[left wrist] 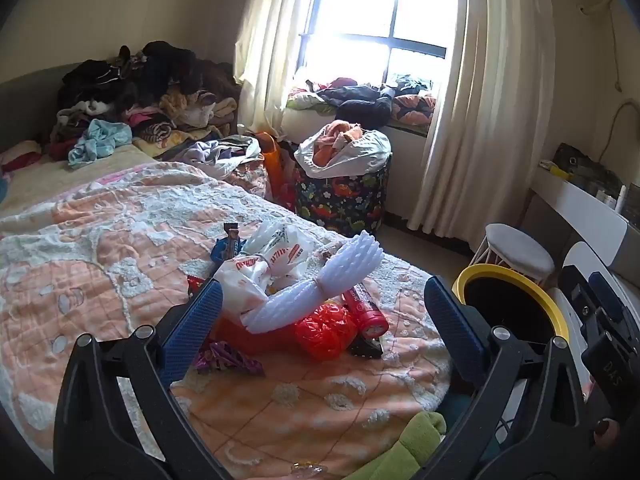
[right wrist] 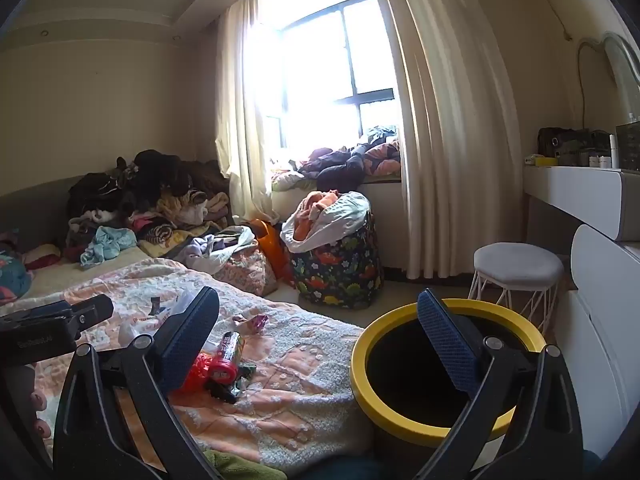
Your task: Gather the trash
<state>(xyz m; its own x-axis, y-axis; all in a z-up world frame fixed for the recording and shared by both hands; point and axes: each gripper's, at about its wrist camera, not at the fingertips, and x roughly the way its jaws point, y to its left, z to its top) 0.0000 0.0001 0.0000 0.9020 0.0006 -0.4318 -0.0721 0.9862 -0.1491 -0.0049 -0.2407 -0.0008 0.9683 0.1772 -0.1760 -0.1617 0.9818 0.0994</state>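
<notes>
Both hand-held grippers hang with fingers spread and nothing between them: the left gripper (left wrist: 320, 316) over a heap of trash on the peach quilted bedspread (left wrist: 100, 240), white foam netting (left wrist: 320, 286) and crumpled red plastic (left wrist: 326, 330); the right gripper (right wrist: 320, 332) above the yellow-rimmed black bin (right wrist: 400, 412) beside the bed.
</notes>
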